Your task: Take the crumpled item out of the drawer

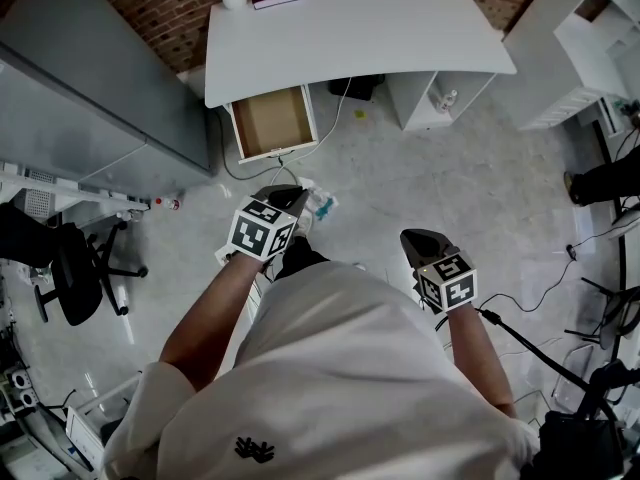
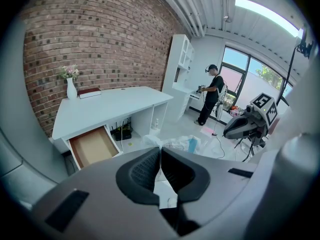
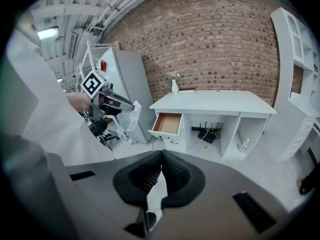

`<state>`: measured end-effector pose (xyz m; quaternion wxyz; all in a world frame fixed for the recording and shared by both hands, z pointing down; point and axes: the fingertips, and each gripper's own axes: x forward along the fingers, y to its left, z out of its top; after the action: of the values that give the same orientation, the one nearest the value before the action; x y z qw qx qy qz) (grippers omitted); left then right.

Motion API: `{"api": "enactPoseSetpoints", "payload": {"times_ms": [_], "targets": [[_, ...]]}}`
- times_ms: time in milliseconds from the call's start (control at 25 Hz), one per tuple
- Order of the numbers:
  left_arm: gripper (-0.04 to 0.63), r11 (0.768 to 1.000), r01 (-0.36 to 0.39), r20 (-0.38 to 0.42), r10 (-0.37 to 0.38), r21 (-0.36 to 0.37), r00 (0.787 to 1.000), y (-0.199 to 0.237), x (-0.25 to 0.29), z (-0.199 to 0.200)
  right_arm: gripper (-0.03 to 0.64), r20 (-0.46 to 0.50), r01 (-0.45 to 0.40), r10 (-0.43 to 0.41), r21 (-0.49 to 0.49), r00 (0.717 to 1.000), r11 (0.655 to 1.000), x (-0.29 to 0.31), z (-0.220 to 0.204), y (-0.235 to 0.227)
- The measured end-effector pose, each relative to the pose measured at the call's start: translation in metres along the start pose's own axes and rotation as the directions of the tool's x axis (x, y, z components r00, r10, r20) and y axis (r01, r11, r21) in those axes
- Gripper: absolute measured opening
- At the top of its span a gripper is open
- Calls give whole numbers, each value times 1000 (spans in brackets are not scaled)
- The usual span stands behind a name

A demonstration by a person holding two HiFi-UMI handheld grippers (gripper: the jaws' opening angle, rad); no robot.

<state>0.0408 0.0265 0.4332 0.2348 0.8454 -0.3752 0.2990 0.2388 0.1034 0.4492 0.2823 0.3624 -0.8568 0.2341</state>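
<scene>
Head view. Left gripper: clamped on crumpled item, well short of drawer front edge. Right gripper: fingers pinched together, empty. Open floor beyond both fingertips.

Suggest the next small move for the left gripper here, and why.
Probably carry the crumpled item toward the desk to set it down: the left gripper is shut on it, the drawer stands open and empty, and the right gripper is shut, holding nothing.
</scene>
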Motion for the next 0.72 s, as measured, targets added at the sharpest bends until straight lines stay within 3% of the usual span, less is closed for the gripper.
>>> {"api": "enactPoseSetpoints", "payload": {"times_ms": [720], "targets": [[29,1000,11,-16,-11,12,1000,3,5,-5,29,-16,-7,7,12,1000,1000,7,-4,4]]}}
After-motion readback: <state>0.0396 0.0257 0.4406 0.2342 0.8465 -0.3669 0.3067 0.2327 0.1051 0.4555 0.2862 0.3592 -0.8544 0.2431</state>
